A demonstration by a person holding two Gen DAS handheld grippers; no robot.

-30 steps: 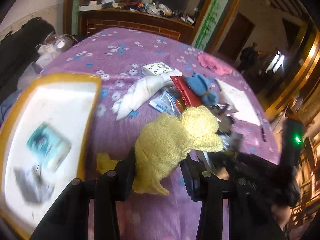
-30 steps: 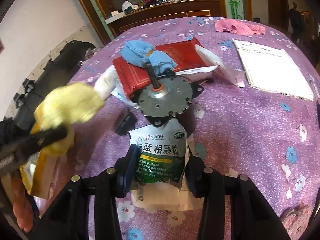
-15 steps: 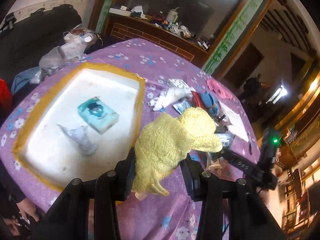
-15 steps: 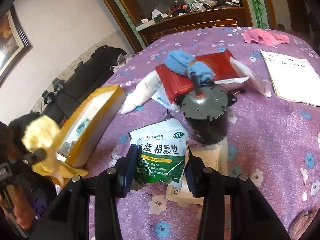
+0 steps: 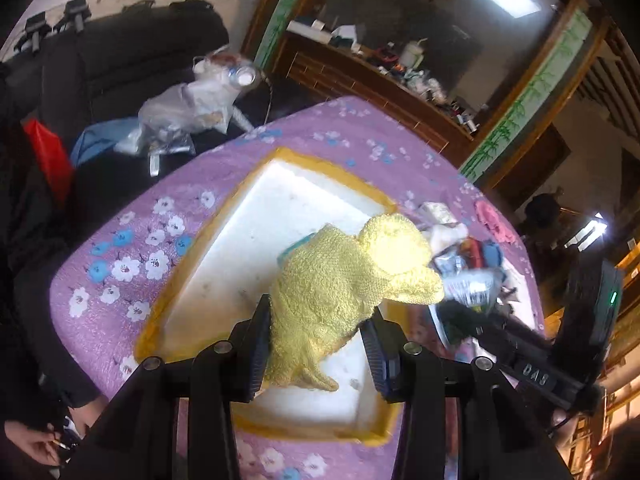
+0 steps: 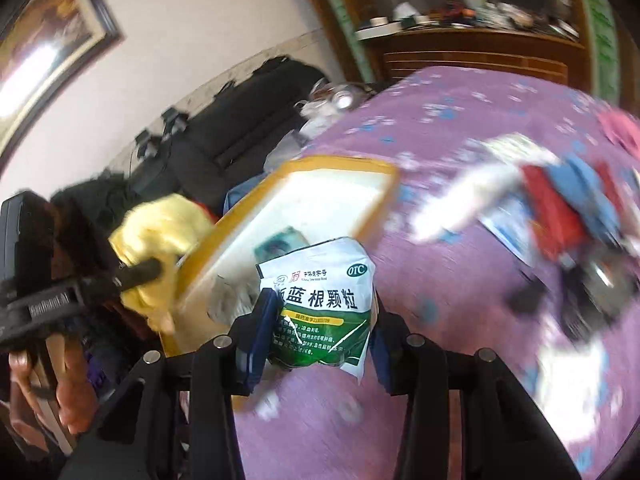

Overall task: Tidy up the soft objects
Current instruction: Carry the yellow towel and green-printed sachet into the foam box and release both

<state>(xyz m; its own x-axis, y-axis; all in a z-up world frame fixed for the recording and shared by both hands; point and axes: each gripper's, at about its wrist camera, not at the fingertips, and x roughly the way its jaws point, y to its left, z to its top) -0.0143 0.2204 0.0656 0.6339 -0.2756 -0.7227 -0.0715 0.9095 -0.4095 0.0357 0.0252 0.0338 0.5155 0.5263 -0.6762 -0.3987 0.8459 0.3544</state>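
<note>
Left gripper (image 5: 318, 338): pinching yellow cloth (image 5: 352, 280) above white tray (image 5: 256, 232).
Right gripper (image 6: 320, 330): pinching green-white sachet (image 6: 320, 300); tray at 11 o'clock.

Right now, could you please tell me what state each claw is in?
Left claw: closed on the yellow knitted cloth.
Right claw: closed on the green-and-white medicine packet.

A tray (image 5: 168, 312) is set on the surface (image 5: 120, 240), with a small box (image 6: 280, 242) lying inside it. To its right (in both views) a heap of items (image 5: 472, 256) is piled, well apart from the tray's left rim.
</note>
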